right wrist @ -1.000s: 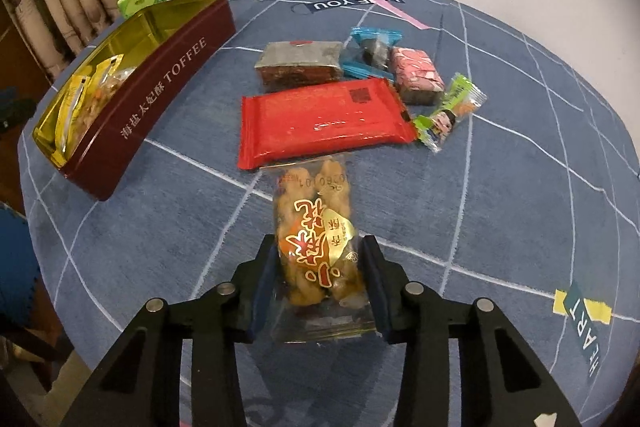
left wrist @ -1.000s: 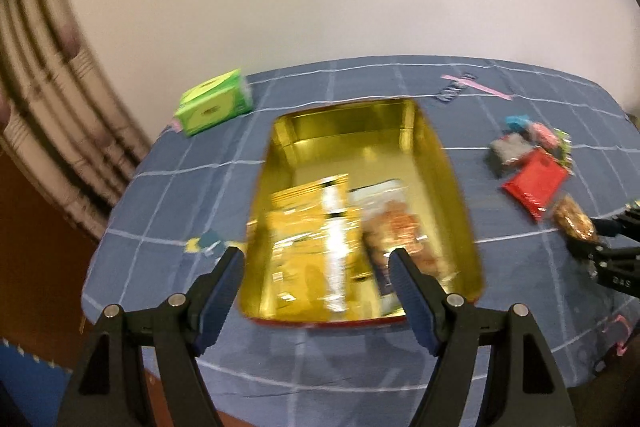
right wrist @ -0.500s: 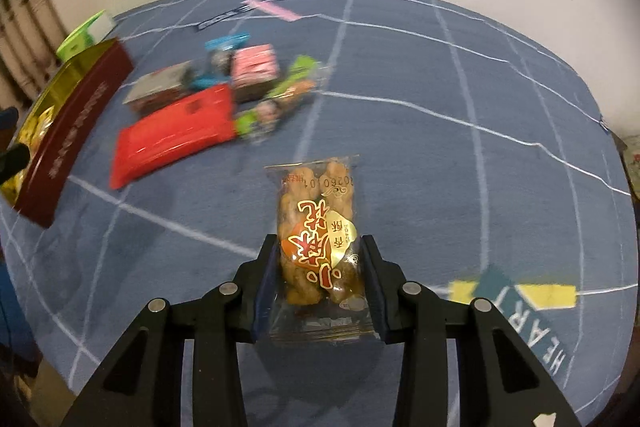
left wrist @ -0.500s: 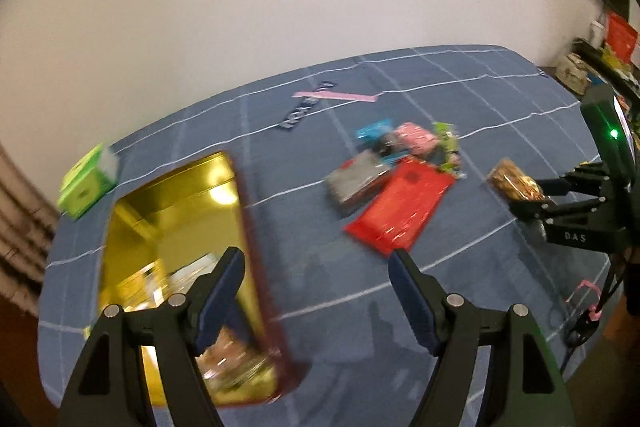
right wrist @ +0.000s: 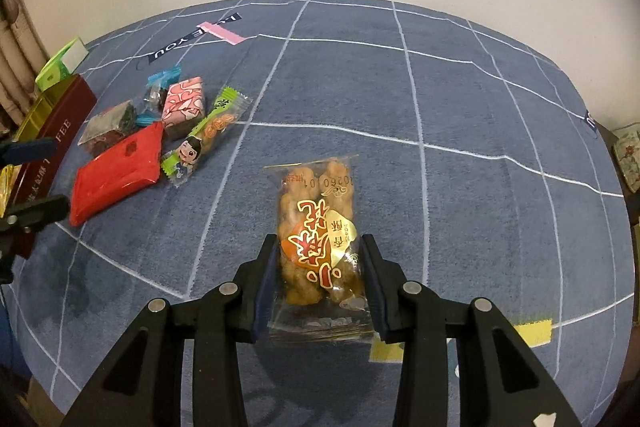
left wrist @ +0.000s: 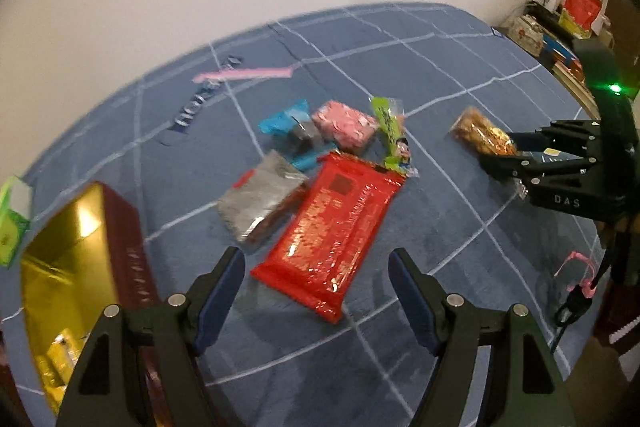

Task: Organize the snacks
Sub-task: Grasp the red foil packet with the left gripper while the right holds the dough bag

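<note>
My right gripper (right wrist: 318, 277) is shut on a clear packet of fried dough twists (right wrist: 318, 227), held just above the blue cloth; it also shows in the left wrist view (left wrist: 482, 137). My left gripper (left wrist: 316, 285) is open and empty, hovering over the near end of a red snack packet (left wrist: 330, 227). Beyond the red packet lie a silver packet (left wrist: 262, 199), a blue-wrapped candy (left wrist: 290, 125), a pink packet (left wrist: 344, 125) and a green stick packet (left wrist: 392, 133). The gold-lined toffee tin (left wrist: 80, 251) is at the left, with yellow packets inside.
A green box (left wrist: 12, 215) stands behind the tin at the far left. The round table has a blue grid cloth (right wrist: 440, 99) with pink tape (right wrist: 222, 31) at the back. A cluttered shelf (left wrist: 560, 23) stands beyond the table's right edge.
My left gripper has swung right from over the tin to over the red packet. My right gripper has carried the dough twist packet to the right, away from the snack pile.
</note>
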Demonstrator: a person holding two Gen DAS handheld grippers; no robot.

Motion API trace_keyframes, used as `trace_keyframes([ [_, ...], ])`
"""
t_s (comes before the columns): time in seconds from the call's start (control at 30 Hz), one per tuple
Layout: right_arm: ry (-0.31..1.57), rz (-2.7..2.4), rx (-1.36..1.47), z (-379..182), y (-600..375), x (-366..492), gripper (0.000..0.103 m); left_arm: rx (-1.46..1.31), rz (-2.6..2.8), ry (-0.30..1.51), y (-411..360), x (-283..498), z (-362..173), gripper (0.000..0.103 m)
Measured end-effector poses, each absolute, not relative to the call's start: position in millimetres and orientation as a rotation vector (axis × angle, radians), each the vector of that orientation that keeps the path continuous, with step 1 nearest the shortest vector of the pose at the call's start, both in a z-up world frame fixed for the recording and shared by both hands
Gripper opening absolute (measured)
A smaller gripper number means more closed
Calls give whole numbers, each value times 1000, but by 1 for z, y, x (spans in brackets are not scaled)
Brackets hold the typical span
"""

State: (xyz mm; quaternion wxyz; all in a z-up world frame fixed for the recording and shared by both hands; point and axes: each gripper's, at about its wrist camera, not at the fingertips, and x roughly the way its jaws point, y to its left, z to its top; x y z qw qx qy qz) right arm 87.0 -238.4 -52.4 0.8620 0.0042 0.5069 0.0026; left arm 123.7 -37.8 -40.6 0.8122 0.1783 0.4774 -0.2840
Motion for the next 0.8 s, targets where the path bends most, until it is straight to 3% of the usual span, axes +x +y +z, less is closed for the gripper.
trace_keyframes([
  [0.67,1066,10,17,-52,-240,87,38,446,-616,1073,-64,145,-66,77],
  [0.7,1065,10,16,-52,-240,87,38,437,-610,1080,-64,145,-66,76],
  [0.77,1066,9,17,-52,-240,87,38,411,-616,1099,-63,145,-65,61],
  [0.8,1067,8,17,-52,-240,87,38,416,-608,1098,-63,143,-64,60],
])
